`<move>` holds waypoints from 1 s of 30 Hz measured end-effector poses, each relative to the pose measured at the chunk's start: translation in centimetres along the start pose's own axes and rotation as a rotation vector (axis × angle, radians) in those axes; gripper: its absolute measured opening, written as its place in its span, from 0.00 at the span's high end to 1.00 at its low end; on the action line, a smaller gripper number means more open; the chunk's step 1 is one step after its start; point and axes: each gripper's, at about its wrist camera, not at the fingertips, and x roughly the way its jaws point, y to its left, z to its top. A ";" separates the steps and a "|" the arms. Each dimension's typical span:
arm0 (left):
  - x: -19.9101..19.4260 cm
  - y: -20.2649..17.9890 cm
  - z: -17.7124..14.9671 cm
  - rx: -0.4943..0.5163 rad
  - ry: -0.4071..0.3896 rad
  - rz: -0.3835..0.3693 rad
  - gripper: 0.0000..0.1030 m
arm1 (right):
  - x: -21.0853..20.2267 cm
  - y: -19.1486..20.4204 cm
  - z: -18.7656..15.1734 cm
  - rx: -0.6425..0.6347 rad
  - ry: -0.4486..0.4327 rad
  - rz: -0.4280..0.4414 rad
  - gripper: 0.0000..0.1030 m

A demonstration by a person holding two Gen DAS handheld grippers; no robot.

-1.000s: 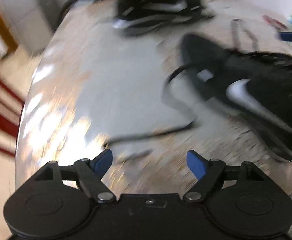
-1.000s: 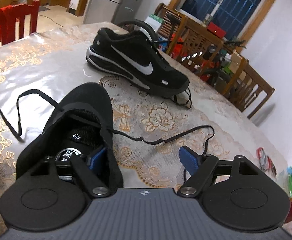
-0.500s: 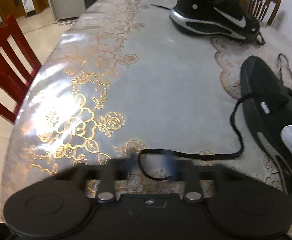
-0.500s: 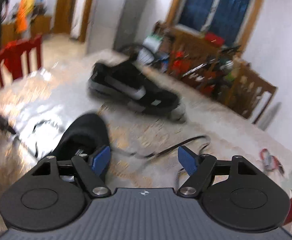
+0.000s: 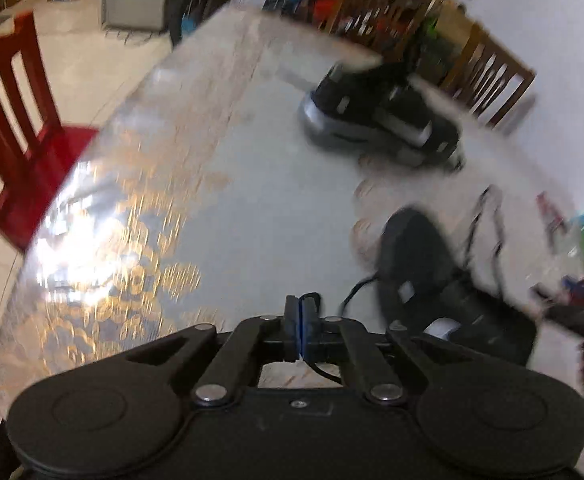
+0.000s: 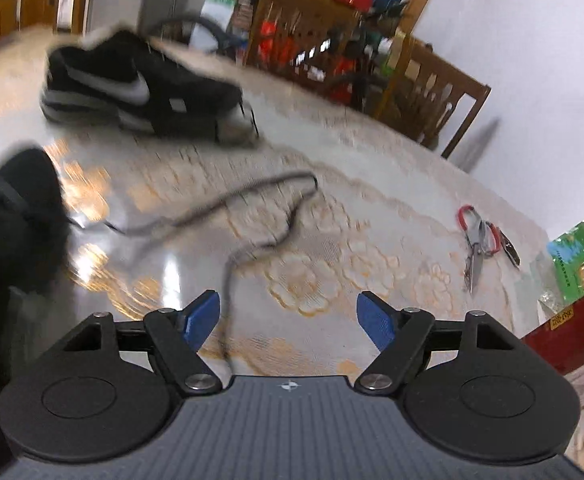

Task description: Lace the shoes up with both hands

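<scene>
Since a second ago: left gripper point(image 5: 300, 322) has gone from wide apart to clamped tight on the left lace end point(image 5: 312, 297), and has lifted off the cloth; right gripper point(image 6: 287, 320) has swung across toward the other lace, jaws still spread wide with nothing between the pads

Left to right. Table edge point(image 5: 71, 184) curves off close on the left, red chair point(image 5: 7, 120) beyond it; bare glossy cloth between edge and shoe gives room to draw the lace out that way. Near shoe point(image 5: 424, 276) sits just right of the left gripper, lace trailing from it to the shut jaws. Far shoe point(image 6: 131, 88) well apart at the back, not in the way. Right lace point(image 6: 227, 208) lies slack in loops on the cloth ahead of the right gripper. Scissors point(image 6: 478, 240) and packets point(image 6: 576, 264) further right; keep clear

Handling, judged: lace is thin, limp, light, likely to slide on the slick cloth; take it near the stiff tip. Shoe is light and may drag if the lace is pulled hard
</scene>
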 end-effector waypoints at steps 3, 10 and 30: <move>-0.7 -1.3 0.8 0.018 -0.017 -0.017 0.97 | 2.8 -0.9 -0.1 0.009 0.052 0.031 0.39; 0.2 -2.9 -1.0 0.052 0.032 -0.021 0.97 | 3.3 0.8 0.6 0.075 0.132 0.209 0.50; 0.3 -2.6 -0.8 0.016 0.019 -0.065 0.96 | 2.6 -5.8 0.9 0.542 0.183 0.405 1.00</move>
